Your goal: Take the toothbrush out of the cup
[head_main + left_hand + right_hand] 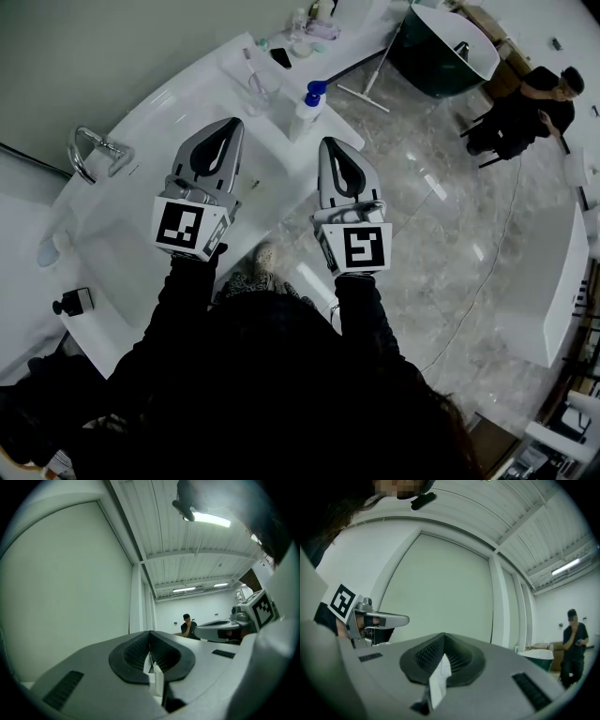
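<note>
A clear cup (260, 91) stands on the white counter (202, 70) ahead, with a thin toothbrush (250, 66) upright in it. My left gripper (236, 122) is held out level, its tip a little short of the cup and slightly left of it. My right gripper (328, 141) hangs beside it over the floor, to the right of the cup. Both are shut with nothing between the jaws. The left gripper view shows its own closed tip (150, 632) against a wall, and the right gripper view likewise (443, 634). Neither gripper view shows the cup.
A white bottle with a blue pump (309, 101) stands right of the cup at the counter's edge. A chrome faucet (89, 150) is at the left over a white basin. A dark green tub (441, 37), a mop (373, 77) and a seated person (525, 108) are farther off.
</note>
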`<state>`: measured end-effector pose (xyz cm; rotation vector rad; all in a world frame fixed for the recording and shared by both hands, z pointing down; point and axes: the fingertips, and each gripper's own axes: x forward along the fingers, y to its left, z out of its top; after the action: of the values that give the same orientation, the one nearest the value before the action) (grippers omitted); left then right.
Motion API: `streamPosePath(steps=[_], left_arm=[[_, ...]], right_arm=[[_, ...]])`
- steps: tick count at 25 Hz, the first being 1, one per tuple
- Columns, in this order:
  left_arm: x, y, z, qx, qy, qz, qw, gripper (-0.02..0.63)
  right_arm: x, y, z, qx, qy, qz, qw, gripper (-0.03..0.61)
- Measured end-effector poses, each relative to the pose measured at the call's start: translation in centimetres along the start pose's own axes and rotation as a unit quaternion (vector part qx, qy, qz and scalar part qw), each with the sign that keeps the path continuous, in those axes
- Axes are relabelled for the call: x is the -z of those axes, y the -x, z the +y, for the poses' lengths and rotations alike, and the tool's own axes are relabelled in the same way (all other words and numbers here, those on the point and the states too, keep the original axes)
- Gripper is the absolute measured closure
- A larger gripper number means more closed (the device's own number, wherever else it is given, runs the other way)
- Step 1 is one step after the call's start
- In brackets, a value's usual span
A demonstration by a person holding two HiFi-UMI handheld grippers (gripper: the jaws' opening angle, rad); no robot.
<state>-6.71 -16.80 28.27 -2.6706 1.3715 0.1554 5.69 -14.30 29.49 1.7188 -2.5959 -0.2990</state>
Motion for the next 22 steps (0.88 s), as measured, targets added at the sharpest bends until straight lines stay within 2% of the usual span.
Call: streamPosePath(steps=[11,22], left_arm=[[0.8,-4.6,3.1,0.008,0.004,0.003,1.0,0.606],[3.3,-7.4,5.3,0.006,0.013,0.018,0.9997,0.606]], right_arm=[[1.1,-5.1,-1.7,0.0,-0.001,0.01,1.0,0.574],[2.3,-8.3,-3.2,-0.001,-0.005,0.013,1.0,0.574]])
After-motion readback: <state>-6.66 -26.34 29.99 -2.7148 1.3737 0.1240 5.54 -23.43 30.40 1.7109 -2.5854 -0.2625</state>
